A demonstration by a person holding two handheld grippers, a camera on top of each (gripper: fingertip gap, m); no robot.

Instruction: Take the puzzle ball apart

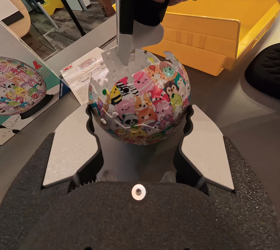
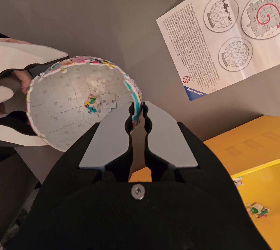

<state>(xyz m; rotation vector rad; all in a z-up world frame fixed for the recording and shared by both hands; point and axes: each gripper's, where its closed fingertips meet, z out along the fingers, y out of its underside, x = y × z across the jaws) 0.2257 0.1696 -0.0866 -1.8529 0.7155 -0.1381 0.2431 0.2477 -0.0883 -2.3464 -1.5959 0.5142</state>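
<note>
The puzzle ball (image 1: 140, 106) is a colourful shell of cartoon animals with its top open and a jagged rim. My left gripper (image 1: 139, 113) is shut on the ball, one finger on each side, holding it just above the grey table. My right gripper (image 2: 138, 106) comes down from above and is shut on a rim piece (image 2: 137, 115) of the ball. It also shows in the left wrist view (image 1: 124, 56). The white inside of the ball (image 2: 60, 106) holds a few loose pieces (image 2: 94, 103). The left gripper's fingers (image 2: 37, 54) show beside the ball.
A yellow bin (image 1: 212, 38) stands behind and right of the ball; a few loose pieces (image 2: 257, 210) lie in it. A folded instruction sheet (image 2: 219, 38) and the puzzle box (image 1: 22, 88) lie to the left. A black padded object (image 1: 265, 79) sits at the right edge. Across from one pair of fingers to the other is roughly 9 cm.
</note>
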